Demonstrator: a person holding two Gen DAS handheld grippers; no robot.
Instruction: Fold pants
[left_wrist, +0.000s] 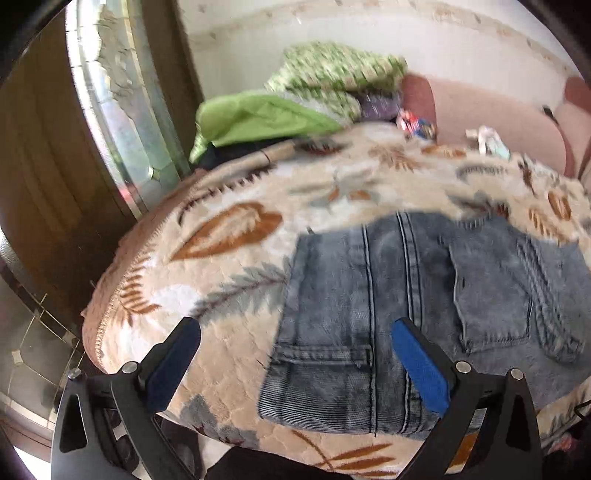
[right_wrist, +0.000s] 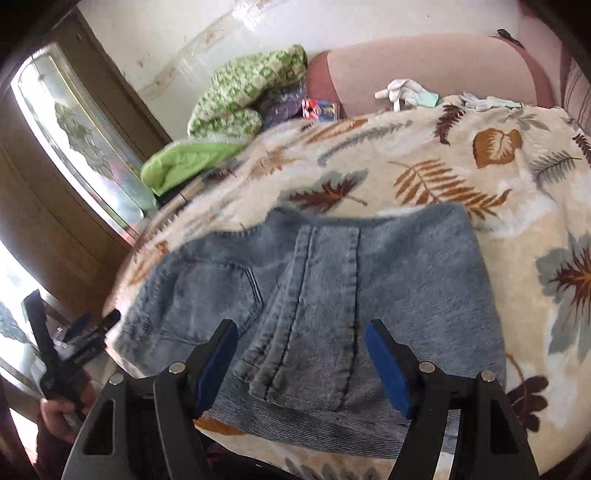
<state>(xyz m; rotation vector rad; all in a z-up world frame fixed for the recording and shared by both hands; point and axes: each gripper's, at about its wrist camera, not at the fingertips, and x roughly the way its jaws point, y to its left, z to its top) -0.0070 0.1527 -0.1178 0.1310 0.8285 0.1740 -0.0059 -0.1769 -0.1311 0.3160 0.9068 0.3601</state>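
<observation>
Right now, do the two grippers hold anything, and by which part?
Nothing is held. The left gripper and the right gripper both stand open above the folded jeans, which lie on the blanket.

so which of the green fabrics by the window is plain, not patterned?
The lower bright lime cloth, nearest the window and blanket edge. The bundle stacked above it carries a green-and-white check pattern.

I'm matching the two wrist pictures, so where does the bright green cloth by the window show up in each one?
Left wrist: green cloth upper middle-left, beyond the blanket's far edge.
Right wrist: green cloth left of centre, at the blanket's edge.
Shared landmark: the green-and-white patterned bundle lies just behind it.
</observation>
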